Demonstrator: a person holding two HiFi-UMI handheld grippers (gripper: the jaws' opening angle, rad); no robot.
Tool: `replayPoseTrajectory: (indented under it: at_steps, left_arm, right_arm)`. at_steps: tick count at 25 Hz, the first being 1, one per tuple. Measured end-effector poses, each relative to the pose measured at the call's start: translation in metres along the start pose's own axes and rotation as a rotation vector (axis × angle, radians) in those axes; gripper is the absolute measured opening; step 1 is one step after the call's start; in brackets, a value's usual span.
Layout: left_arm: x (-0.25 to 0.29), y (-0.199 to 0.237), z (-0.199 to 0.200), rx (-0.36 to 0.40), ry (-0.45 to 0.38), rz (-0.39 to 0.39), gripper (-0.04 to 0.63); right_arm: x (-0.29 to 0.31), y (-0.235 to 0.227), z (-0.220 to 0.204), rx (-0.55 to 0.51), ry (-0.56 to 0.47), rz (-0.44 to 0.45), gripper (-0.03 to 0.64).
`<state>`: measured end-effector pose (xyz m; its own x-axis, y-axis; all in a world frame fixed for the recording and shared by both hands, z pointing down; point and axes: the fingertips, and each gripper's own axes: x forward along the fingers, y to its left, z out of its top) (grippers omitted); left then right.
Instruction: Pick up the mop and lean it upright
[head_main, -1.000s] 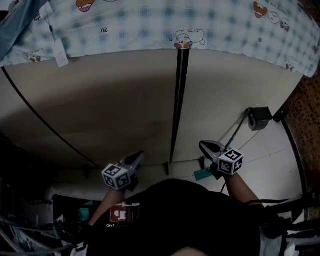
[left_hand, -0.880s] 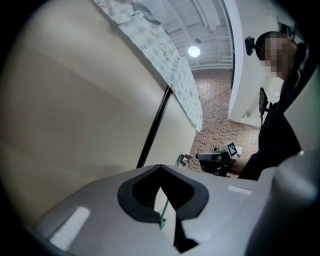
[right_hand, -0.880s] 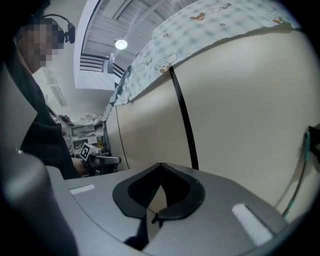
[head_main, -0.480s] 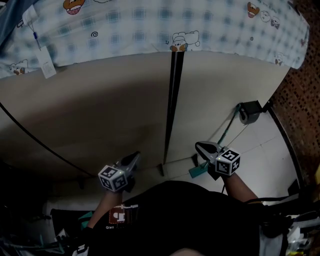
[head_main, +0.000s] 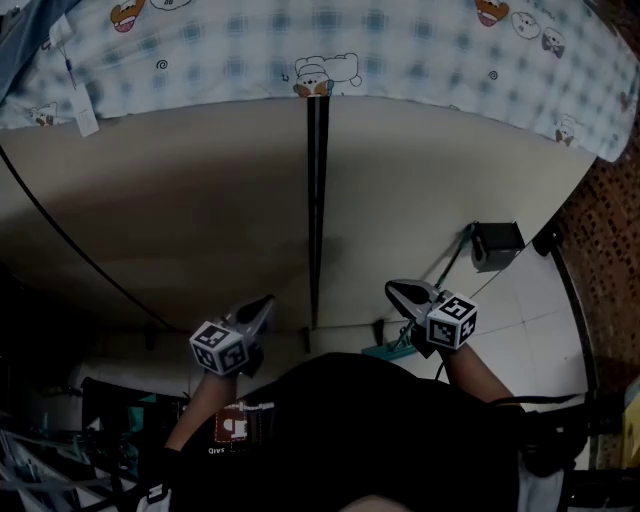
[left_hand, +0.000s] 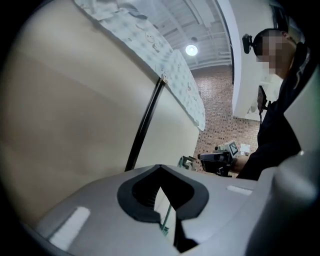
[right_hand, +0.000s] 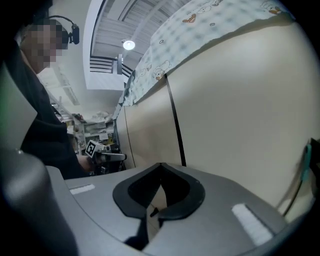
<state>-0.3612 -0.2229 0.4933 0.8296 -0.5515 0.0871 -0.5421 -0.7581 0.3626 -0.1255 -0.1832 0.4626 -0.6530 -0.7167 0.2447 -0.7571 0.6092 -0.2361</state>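
The mop shows in the head view as a thin pole along the foot of the beige wall. It has a teal piece at its near end and a dark block at its far end. My right gripper is shut and empty, its tips just left of the pole and above the teal piece. My left gripper is shut and empty, further left and well away from the mop. In the right gripper view the shut gripper faces the wall, with a sliver of teal mop at the right edge. In the left gripper view the shut gripper faces the same wall.
A beige wall panel with a black vertical seam fills the front. A checked cloth hangs over its top. White floor tiles lie to the right. Dark clutter sits at the lower left. The right gripper view shows shelves.
The head view has swung a little, so the seam and the mop sit further left in the picture. Both grippers stay shut and keep about the same places in front of my body.
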Motion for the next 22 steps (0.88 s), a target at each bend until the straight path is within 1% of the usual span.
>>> replayPoseTrajectory:
  at_steps: [4,8,11,14,16,22]
  left_arm:
    - [0.036,-0.059,-0.024,-0.05,-0.029,0.059,-0.005]
    - [0.074,-0.117,-0.047,-0.077,-0.021,0.081,-0.005]
    - [0.088,-0.148,-0.056,-0.081,-0.005,0.088,-0.005]
    - [0.092,-0.159,-0.063,-0.074,0.02,0.097,-0.006]
    - [0.093,-0.16,-0.063,-0.069,0.025,0.086,-0.005]
    - [0.106,-0.143,-0.058,-0.057,0.033,-0.02,-0.005]
  right_arm:
    - [-0.05,-0.033,-0.002,-0.046,0.03,0.066,0.014]
    - [-0.095,-0.066,-0.008,-0.066,0.07,0.104,0.014]
    - [-0.117,-0.079,-0.015,-0.059,0.083,0.124,0.014]
    - [-0.128,-0.086,-0.021,-0.033,0.075,0.126,0.014]
    - [-0.129,-0.086,-0.023,-0.023,0.068,0.116,0.014]
    - [-0.122,-0.08,-0.026,-0.043,0.091,0.034,0.014]
